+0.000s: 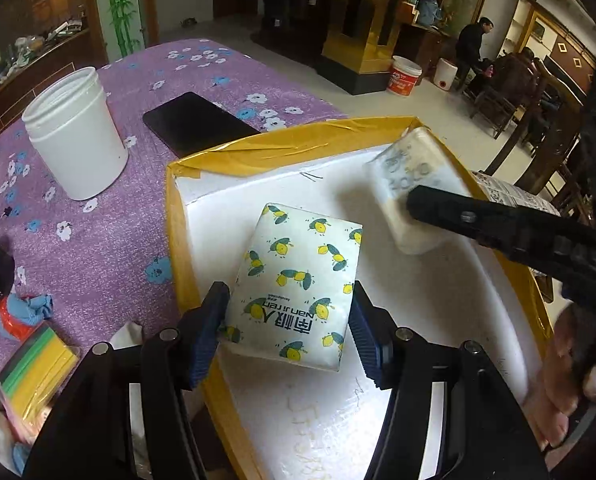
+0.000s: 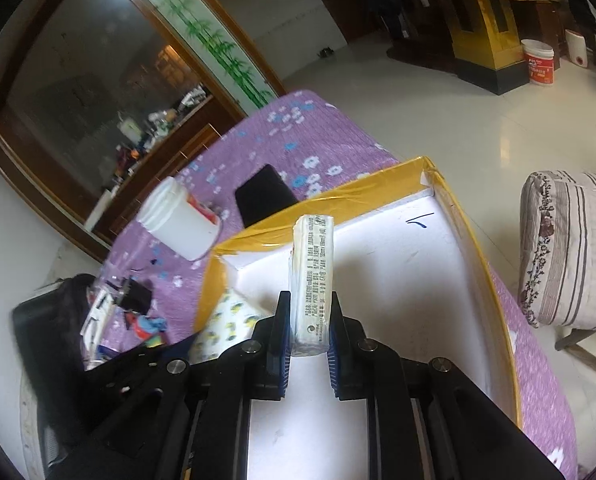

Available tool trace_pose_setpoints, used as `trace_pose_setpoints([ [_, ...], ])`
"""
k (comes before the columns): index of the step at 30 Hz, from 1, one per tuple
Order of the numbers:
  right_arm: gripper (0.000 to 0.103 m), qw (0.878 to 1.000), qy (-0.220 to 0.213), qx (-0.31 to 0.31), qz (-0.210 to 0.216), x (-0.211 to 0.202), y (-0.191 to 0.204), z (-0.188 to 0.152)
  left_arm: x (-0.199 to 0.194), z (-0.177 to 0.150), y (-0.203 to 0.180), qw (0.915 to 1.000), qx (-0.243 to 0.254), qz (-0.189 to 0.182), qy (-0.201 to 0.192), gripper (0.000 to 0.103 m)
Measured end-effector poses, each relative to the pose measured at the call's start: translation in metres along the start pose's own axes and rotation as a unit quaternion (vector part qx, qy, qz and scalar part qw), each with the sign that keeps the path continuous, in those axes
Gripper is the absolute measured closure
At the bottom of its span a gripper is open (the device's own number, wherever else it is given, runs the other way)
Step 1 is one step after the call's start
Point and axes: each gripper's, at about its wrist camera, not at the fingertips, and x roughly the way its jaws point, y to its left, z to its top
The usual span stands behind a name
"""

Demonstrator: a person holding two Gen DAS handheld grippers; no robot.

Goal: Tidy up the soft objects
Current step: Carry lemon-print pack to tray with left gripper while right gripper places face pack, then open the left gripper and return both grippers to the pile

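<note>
My left gripper (image 1: pixel 288 320) pinches a lemon-print tissue pack (image 1: pixel 298 280) and my right gripper (image 2: pixel 308 340) clamps a white tissue pack (image 2: pixel 312 276) over the yellow-taped foam box (image 1: pixel 234 152).

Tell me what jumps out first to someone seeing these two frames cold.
Two tissue packs held over a white foam box with yellow-taped rims: the left gripper clamps a lemon-print tissue pack low over the box floor, while the right gripper pinches a plain white tissue pack edge-on above it. Behind the box, on the purple flowered cloth, stand a white plastic jar and a dark phone.
</note>
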Motion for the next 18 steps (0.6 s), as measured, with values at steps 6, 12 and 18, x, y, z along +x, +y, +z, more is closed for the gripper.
trace_pose_setpoints([
  [6,0.086,1.0,0.016,0.002,-0.009,0.024,-0.003,0.004,0.005,0.0,-0.001,1.0,0.001,-0.001,0.009,0.045],
  [12,0.081,1.0,0.016,0.008,-0.016,0.034,-0.002,0.005,0.006,0.001,0.006,0.9997,-0.014,-0.016,0.011,0.044],
  [18,0.063,0.999,0.004,0.015,-0.03,0.021,-0.003,0.002,0.002,0.0,0.004,0.9996,-0.008,-0.022,0.015,0.044],
])
